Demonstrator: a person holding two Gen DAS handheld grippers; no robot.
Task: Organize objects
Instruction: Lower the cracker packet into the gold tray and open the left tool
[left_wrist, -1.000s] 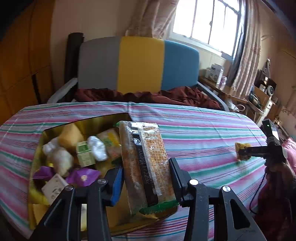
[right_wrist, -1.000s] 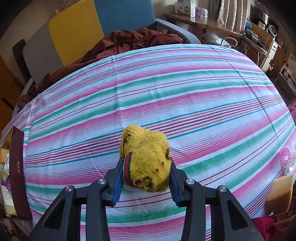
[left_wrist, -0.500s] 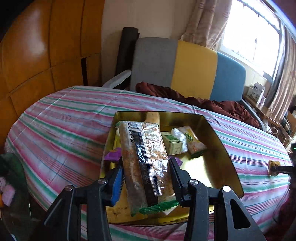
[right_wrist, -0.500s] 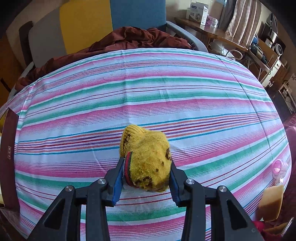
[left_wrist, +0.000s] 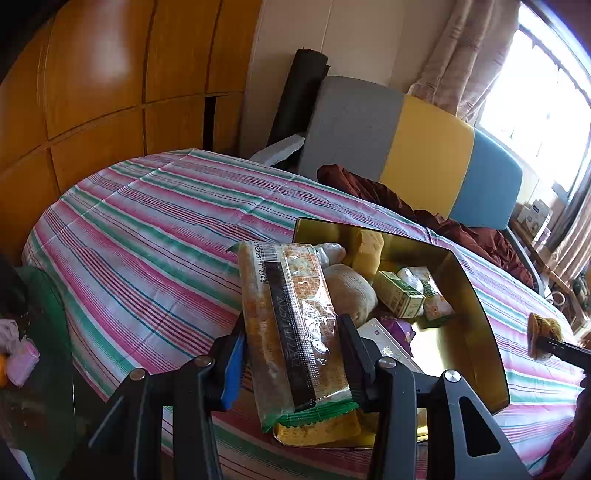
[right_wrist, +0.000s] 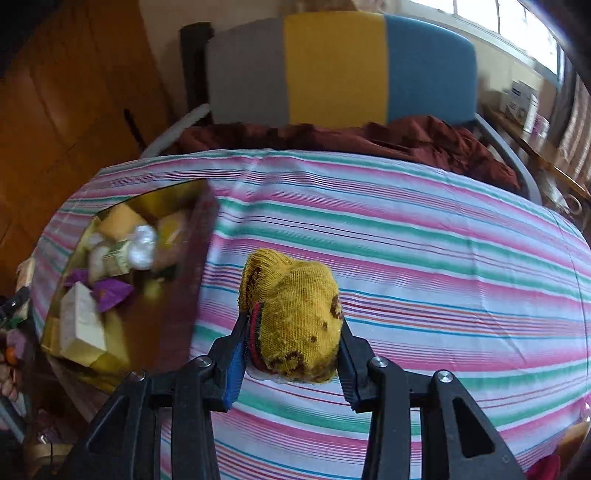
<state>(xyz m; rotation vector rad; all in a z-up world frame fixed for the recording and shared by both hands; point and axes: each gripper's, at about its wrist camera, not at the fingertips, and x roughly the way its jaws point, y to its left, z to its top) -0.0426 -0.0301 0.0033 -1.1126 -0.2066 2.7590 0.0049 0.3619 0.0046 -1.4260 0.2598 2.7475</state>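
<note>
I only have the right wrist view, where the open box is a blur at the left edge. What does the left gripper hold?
Observer: The left gripper is shut on a clear-wrapped snack packet printed with a barcode.
Operator: Is it over the box?
Observer: Its lower end overlaps the gold box's near corner.
Operator: Anything readable inside?
Observer: A small green carton lies beside a yellow sponge block.

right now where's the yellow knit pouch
Clamped in the right tool, the yellow knit pouch sits above the striped tablecloth, right of the gold box.
</note>
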